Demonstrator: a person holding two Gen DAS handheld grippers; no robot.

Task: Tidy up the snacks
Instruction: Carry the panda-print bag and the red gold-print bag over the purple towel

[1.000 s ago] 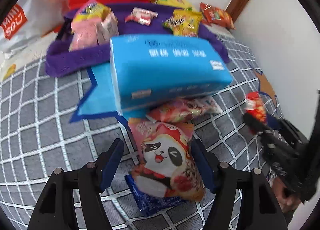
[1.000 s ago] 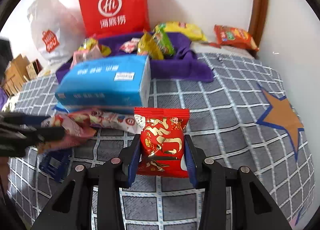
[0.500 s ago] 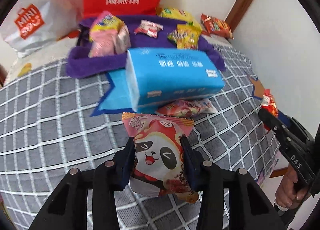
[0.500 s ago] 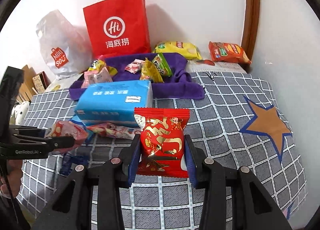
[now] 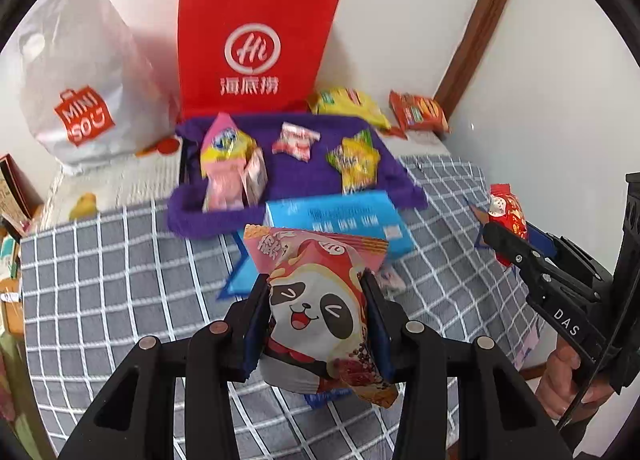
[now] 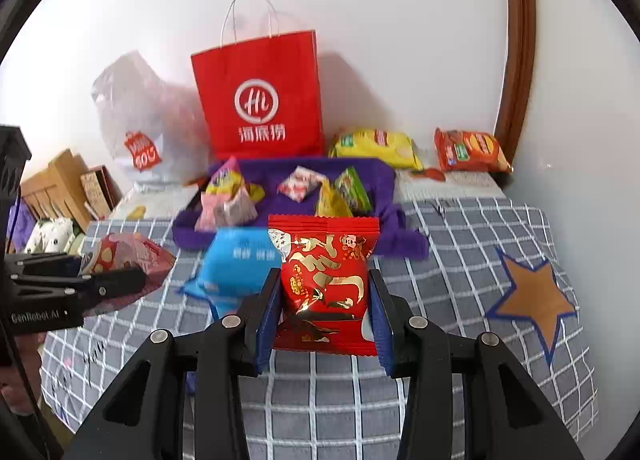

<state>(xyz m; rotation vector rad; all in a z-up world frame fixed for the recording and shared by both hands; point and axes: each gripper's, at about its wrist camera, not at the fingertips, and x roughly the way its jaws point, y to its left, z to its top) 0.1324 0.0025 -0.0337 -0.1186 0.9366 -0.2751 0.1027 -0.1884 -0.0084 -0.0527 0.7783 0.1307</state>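
Observation:
My left gripper [image 5: 316, 320] is shut on a pink snack bag with a panda face [image 5: 320, 300], held up above the checked grey cloth [image 5: 120, 280]. In the right wrist view my right gripper [image 6: 324, 312] is shut on a red snack packet with gold print [image 6: 326, 280], also lifted off the cloth. Each gripper shows in the other's view, the right gripper [image 5: 516, 236] at the right edge and the left gripper [image 6: 92, 276] at the left. Behind them lies a purple tray [image 5: 300, 176] holding several small snack packs.
A blue tissue pack [image 5: 340, 220] lies in front of the tray. A red paper bag [image 5: 256, 48] and a white plastic bag [image 5: 80, 76] stand against the wall. A yellow bag [image 6: 376, 144] and an orange bag [image 6: 470, 150] lie behind the tray. A blue packet [image 5: 328, 396] lies under my left gripper.
The left gripper closed on the panda bag and lifted it off the cloth. The right gripper rose too, still holding the red packet. Both views now look from higher up.

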